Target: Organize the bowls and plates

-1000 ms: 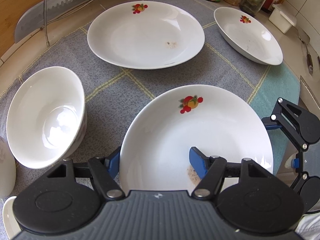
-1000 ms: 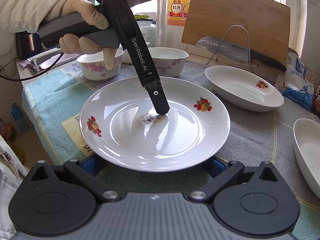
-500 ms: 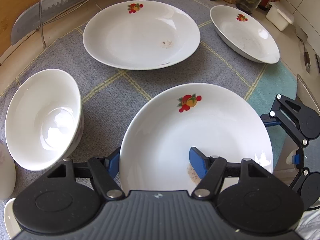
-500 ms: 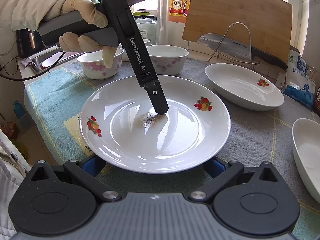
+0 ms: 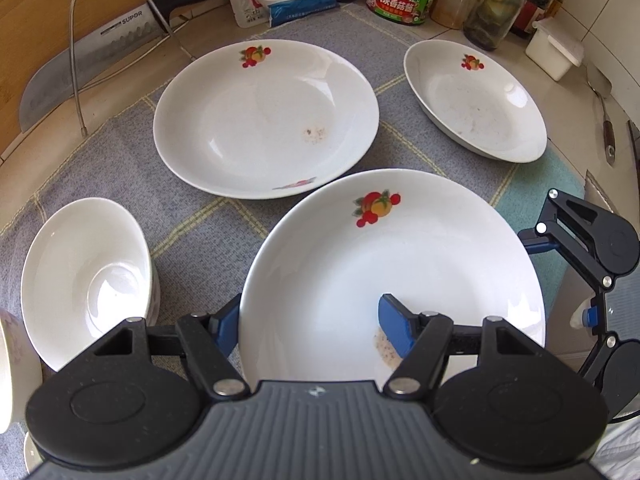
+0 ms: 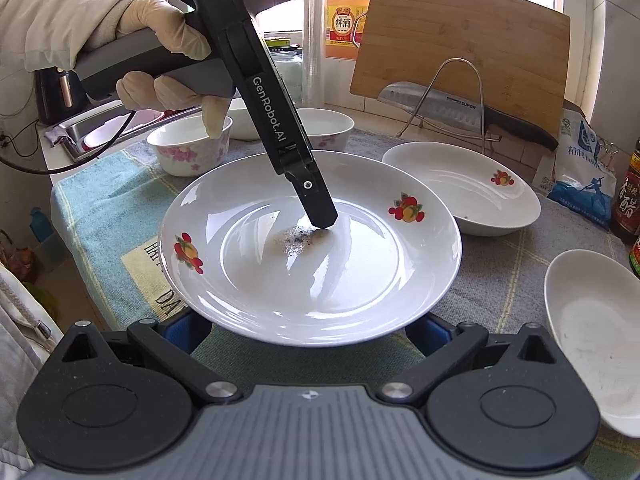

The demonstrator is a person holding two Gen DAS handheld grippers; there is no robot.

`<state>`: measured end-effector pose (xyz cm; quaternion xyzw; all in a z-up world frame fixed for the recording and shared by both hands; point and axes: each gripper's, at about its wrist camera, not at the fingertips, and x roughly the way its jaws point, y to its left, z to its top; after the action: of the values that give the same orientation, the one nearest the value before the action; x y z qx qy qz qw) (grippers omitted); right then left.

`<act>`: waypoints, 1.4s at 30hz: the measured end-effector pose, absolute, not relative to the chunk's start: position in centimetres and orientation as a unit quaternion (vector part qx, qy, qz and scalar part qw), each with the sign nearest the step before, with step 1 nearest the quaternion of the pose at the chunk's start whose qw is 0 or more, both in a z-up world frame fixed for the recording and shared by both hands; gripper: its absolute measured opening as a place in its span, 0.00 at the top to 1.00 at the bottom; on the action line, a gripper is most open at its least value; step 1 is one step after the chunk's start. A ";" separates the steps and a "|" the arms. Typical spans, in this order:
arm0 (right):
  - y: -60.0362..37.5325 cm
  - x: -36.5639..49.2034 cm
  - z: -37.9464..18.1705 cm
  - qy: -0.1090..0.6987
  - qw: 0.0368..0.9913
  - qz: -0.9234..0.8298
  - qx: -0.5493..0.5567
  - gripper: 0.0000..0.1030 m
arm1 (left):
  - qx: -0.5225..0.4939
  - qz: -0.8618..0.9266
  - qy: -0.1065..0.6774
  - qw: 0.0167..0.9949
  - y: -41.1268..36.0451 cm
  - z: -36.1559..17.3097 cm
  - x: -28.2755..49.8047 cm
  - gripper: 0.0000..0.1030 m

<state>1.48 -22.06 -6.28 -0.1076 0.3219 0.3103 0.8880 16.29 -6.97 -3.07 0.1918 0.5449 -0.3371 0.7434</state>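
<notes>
Plate [image 5: 400,272] with fruit decal, glazed white ceramic, sits low centre in the left wrist view on the grey checked cloth [image 5: 208,220] over the counter. Left tongs [image 5: 310,322] pinch its near rim: one blue pad [image 5: 394,330] lies inside on the plate floor, the other blue pad [image 5: 226,320] outside under the rim, so they are clenched on the plate edge. Right tongs [image 6: 304,330] straddle the opposite rim from underneath in the right wrist view, pads spread wide either side; released, no visible squeeze.

Handling, as judgement: rigid, moderately heavy, glaze slick, chips or shatters if dropped or knocked on another plate. A rim pinch at one point lets it tilt, so support from the far rim helps. Crumb smear [image 6: 294,238] in the well, near the left pad.

Second plate [image 5: 264,116] at 12 o'clock of the held one, just beside it; likely the stacking target. Deep dish [image 5: 476,100] at 1 o'clock. White bowl [image 5: 86,280] at 9 o'clock, apart. Floral bowl [image 6: 190,150] behind in the right wrist view.
</notes>
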 end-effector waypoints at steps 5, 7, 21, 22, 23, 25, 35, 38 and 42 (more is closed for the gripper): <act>-24.0 1.9 -5.7 0.318 0.891 0.305 -0.109 0.00 | 0.194 -0.340 0.536 0.748 -9.2 -2.3 16.8 0.33; -24.9 2.1 -5.5 0.316 0.893 0.301 -0.110 0.00 | 0.196 -0.344 0.531 0.749 -10.2 -1.9 17.0 0.33; -32.8 2.5 -4.7 0.313 0.912 0.243 -0.103 0.00 | 0.227 -0.390 0.505 0.736 -19.8 -1.2 19.0 0.33; -33.2 2.6 -4.7 0.314 0.914 0.238 -0.101 0.00 | 0.231 -0.396 0.503 0.733 -20.6 -1.3 19.1 0.33; -33.7 2.5 -4.8 0.315 0.915 0.232 -0.100 0.00 | 0.233 -0.400 0.501 0.731 -21.2 -1.4 19.2 0.33; -34.6 2.4 -4.9 0.317 0.918 0.220 -0.098 0.00 | 0.238 -0.408 0.498 0.727 -22.5 -1.7 19.3 0.33; -38.3 2.1 -5.2 0.329 0.926 0.169 -0.081 0.00 | 0.255 -0.445 0.490 0.705 -27.9 -3.1 20.0 0.33; -39.0 2.1 -5.5 0.333 0.927 0.156 -0.075 0.00 | 0.258 -0.454 0.489 0.699 -29.1 -3.6 20.1 0.33; -39.9 2.0 -5.6 0.337 0.929 0.146 -0.055 0.00 | 0.258 -0.462 0.491 0.692 -30.2 -4.2 20.4 0.32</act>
<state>1.96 -39.87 -5.64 -0.0548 0.3367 0.1465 0.9286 20.36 -30.18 -4.15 0.2581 0.4912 -0.4624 0.6916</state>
